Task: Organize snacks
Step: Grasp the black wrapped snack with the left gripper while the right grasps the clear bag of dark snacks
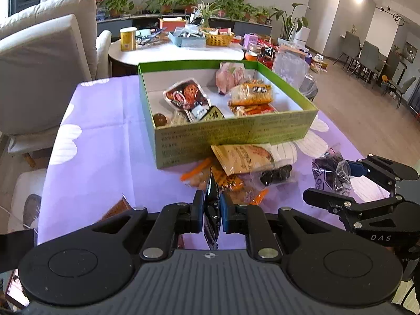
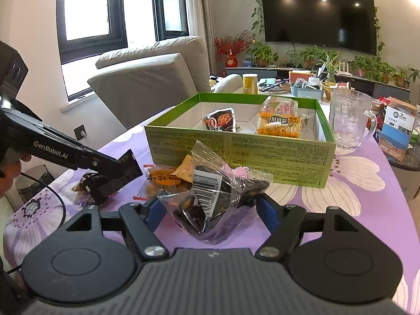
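Two packets are in hand at once here, one per gripper. The left gripper [image 1: 212, 207] has its blue pads squeezed nearly together on a thin dark packet [image 1: 211, 202], which stands edge-on between the fingers with its crimped end poking out past the tips. In the right wrist view that same dark packet [image 2: 115, 178] shows as a flat foil wrapper hanging off the tool, clear of the cloth [image 2: 367, 197].

The right gripper [image 2: 211, 210] sits much wider, pads pressed on either side of a clear bag [image 2: 210, 197] of dark glossy pieces, with a barcode label facing up. Looks like a real grip, since the film bulges between the fingers.

Handling guess: both are light and floppy. The foil one is slick and thin, so a pinch near the sealed edge is probably safest; grabbing mid-body is fine too but it may swing. The clear bag is puffy and crinkly, contents loose, so it'll shift and sag. Squeezing hard could pop the seal or crush what's inside, so holding across the fat middle seems right.

Just beyond the fingertips lies a small pile of orange and tan snacks [image 1: 236, 168], and right behind that the green box [image 1: 231, 136], already holding several packs. Both packets most likely go over its near wall.
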The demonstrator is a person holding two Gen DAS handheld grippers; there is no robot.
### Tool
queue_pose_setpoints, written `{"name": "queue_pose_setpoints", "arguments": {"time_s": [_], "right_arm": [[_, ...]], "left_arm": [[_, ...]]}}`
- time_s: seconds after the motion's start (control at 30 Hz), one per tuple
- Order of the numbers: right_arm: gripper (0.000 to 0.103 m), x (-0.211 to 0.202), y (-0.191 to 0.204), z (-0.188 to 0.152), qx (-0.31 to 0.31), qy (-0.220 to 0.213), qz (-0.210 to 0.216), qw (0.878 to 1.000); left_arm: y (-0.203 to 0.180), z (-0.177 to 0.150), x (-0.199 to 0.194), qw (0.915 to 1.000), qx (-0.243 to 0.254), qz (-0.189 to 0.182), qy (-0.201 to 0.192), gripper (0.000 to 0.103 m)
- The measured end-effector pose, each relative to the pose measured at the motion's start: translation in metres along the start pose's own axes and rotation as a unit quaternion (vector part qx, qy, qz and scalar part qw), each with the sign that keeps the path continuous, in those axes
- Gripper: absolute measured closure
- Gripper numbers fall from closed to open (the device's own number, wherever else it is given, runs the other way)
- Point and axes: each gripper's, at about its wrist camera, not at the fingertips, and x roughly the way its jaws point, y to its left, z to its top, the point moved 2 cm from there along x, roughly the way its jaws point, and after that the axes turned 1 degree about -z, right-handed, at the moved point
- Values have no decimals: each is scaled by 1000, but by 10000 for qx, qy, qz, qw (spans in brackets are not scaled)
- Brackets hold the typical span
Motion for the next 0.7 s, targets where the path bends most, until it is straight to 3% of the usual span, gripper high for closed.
{"name": "queue_pose_setpoints", "arguments": {"time_s": [0.7], "right_arm": [[40, 8, -7, 52, -393, -671, -197, 9968]], "left_arm": [[-2, 54, -7, 9976, 227, 12, -653, 91]]}}
